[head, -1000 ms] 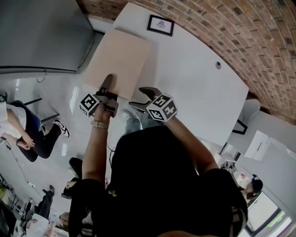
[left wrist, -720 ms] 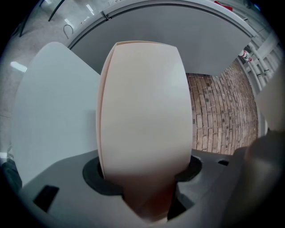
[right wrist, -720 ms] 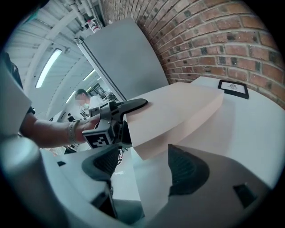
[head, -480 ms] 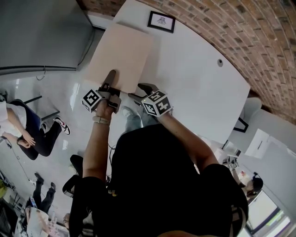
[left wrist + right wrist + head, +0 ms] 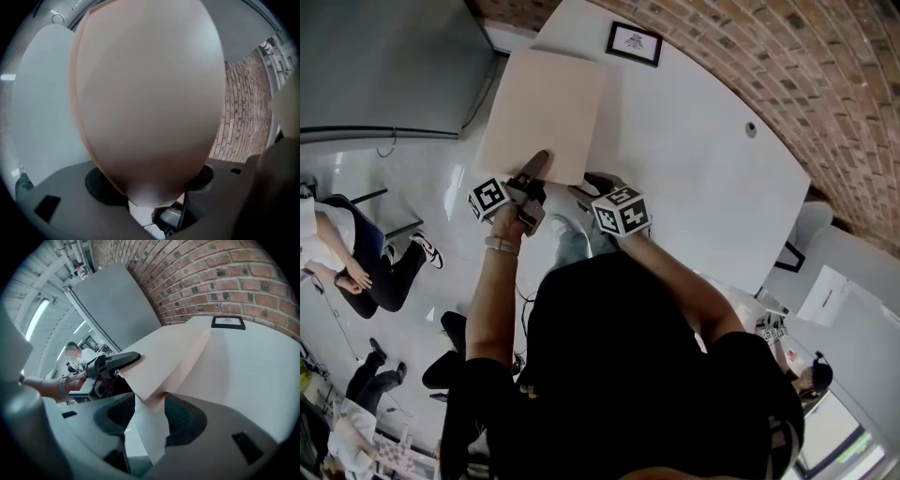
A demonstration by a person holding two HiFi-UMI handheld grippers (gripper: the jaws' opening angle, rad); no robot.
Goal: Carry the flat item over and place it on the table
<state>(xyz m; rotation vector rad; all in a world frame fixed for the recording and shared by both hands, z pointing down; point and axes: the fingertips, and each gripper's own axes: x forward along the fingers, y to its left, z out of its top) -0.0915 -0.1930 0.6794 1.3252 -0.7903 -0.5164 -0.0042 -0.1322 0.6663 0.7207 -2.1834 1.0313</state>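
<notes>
A flat beige board hangs with its far part over the white table and its near left part off the table's edge. My left gripper is shut on its near edge; in the left gripper view the board fills the picture and runs down between the jaws. My right gripper is at the board's near right corner. In the right gripper view that corner sits between the closing jaws, with a gap still showing beside it. The left gripper appears there too, clamped on the board's edge.
A small black-framed picture lies on the table's far side, just beyond the board. A grey cabinet stands left of the table and a brick wall runs behind it. A person sits at the left on the glossy floor area.
The board and both grippers have moved forward over the table. The right gripper has come in to the board's near right corner and its jaws have narrowed around it.
</notes>
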